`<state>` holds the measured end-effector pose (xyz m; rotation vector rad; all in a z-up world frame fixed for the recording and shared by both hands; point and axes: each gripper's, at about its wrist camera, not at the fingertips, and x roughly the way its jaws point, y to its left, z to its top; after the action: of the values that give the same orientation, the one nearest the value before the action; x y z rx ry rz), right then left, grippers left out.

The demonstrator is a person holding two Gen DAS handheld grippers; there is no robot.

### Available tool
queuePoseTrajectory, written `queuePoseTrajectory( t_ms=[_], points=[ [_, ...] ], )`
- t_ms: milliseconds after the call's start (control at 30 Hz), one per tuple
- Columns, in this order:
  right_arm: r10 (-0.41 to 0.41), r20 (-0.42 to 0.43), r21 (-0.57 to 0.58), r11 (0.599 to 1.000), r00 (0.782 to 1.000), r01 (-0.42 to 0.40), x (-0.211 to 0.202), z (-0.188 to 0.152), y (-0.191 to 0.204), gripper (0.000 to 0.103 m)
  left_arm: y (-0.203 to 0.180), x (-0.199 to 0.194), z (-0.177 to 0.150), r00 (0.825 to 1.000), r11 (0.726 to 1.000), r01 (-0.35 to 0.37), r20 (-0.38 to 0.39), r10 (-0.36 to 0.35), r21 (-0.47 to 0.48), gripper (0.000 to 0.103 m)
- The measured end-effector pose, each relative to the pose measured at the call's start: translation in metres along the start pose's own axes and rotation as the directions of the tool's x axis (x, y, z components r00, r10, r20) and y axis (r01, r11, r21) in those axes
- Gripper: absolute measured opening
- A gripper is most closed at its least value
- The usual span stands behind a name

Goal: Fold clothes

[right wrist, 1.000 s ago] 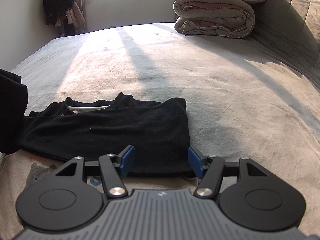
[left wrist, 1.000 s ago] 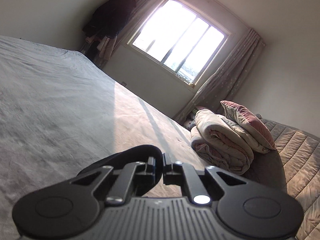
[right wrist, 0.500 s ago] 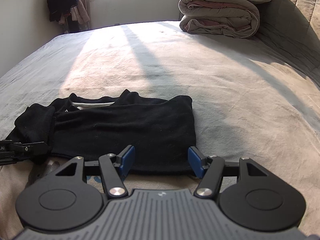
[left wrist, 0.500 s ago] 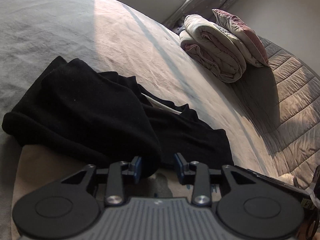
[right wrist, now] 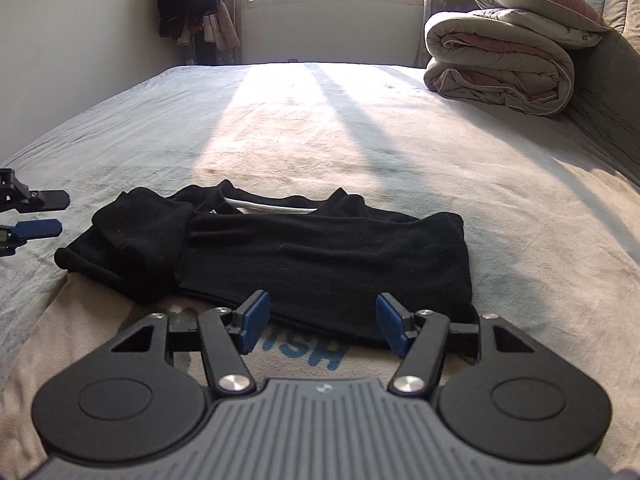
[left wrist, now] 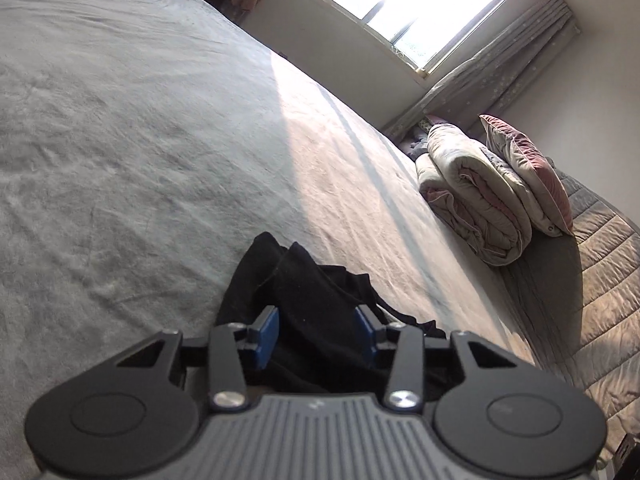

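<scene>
Our left hand-held gripper [right wrist: 36,213] has just been opening, empty, and our right hand-held gripper [right wrist: 318,324] stands apart. We should pinch the soft black knit garment's [right wrist: 304,256] near hem squarely, folding it far across the grey bed [right wrist: 400,132] evenly.

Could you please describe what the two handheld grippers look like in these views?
The left gripper and the right gripper look alike: a grey ribbed body, two round black discs at the sides, and black linkage arms joined by silver screws. Each finger ends in a blue pad. A small pale logo sits on the ribbed body. No cables, hands or sleeves are visible.
</scene>
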<state>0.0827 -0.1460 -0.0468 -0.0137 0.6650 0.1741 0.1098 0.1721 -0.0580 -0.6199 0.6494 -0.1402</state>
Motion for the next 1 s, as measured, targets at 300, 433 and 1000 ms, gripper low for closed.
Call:
queuePoseTrajectory(
  t_ms=[300, 433, 1000],
  points=[
    [0.143, -0.027, -0.126, 0.981, 0.989, -0.145, 0.032, 0.022, 0.097, 0.063, 0.048, 0.009, 0.008, 0.997, 0.977, -0.035, -0.078, 0.019, -0.212, 0.007],
    [0.134, -0.049, -0.169, 0.975, 0.99, -0.141, 0.06, 0.027, 0.126, 0.063, 0.055, 0.01, 0.008, 0.997, 0.965, 0.007, -0.072, -0.027, -0.263, 0.005],
    [0.012, 0.043, -0.152, 0.988, 0.999, -0.005, 0.078, 0.046, 0.116, 0.003, 0.043, 0.028, -0.005, 0.981, 0.971, -0.029, -0.192, -0.017, -0.236, 0.005]
  ],
)
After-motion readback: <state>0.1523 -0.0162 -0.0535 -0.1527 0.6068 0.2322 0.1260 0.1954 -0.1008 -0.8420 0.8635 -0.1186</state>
